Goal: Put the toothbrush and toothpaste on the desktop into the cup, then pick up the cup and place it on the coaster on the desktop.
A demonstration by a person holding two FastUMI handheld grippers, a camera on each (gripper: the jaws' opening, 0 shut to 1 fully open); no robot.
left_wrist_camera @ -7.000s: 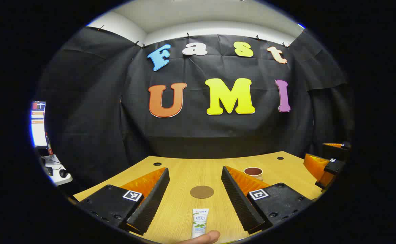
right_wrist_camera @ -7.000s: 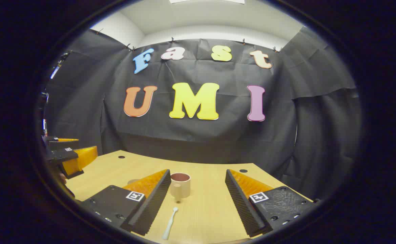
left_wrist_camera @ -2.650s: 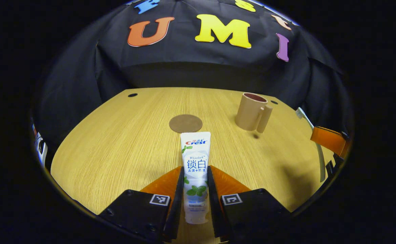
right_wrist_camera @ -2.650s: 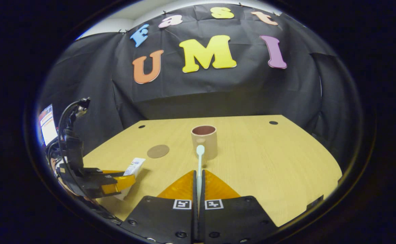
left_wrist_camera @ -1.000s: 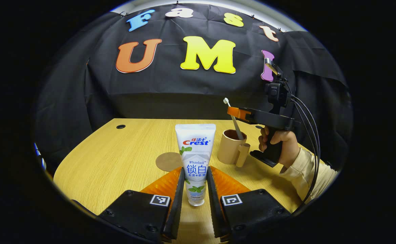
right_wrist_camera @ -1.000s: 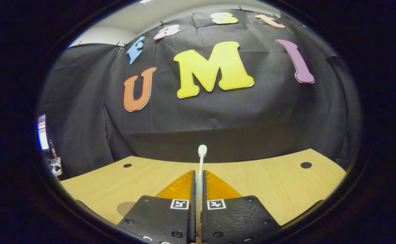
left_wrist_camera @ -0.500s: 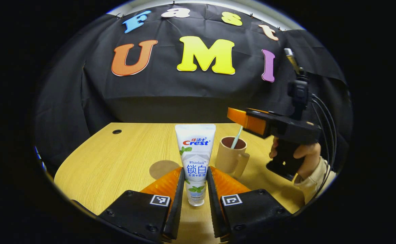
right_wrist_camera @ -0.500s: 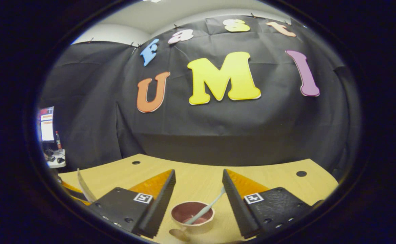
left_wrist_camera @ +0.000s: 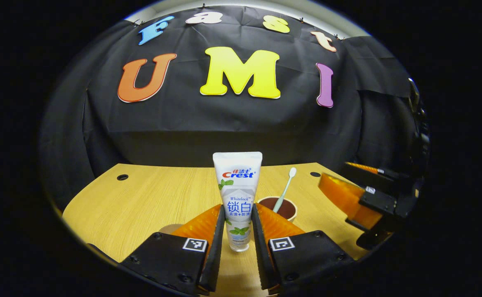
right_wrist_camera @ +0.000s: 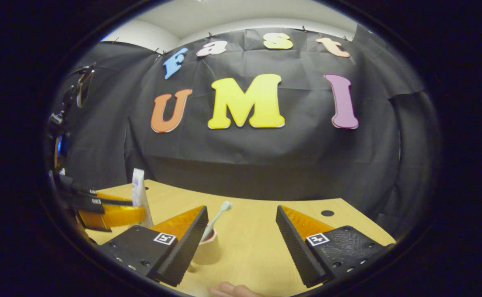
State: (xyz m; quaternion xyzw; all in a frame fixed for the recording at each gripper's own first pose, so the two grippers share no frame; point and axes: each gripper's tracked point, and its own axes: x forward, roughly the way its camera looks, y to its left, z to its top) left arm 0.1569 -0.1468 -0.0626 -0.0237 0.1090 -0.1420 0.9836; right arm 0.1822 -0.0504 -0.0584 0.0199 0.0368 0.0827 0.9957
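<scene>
One item was already in the cup (left_wrist_camera: 277, 207): the toothbrush (left_wrist_camera: 284, 189) stood in it, leaning, head up above the rim. Left claw (left_wrist_camera: 237, 231) was clamped on the toothpaste tube (left_wrist_camera: 237, 194), fingers pressing both sides near the cap end, tube upright with its long axis vertical and crimped end on top. Cup sat just right of and beyond that claw on the counter (left_wrist_camera: 150, 198), so the tube lay closer to the cup than anything else; next move likely needs a short shift right, then lowering cap-first. Right claw (right_wrist_camera: 241, 231) was spread wide with nothing between its fingers, cup (right_wrist_camera: 207, 247) near its left finger. Coaster (left_wrist_camera: 170, 227) peeked out beside the left claw's left finger, mostly hidden.
</scene>
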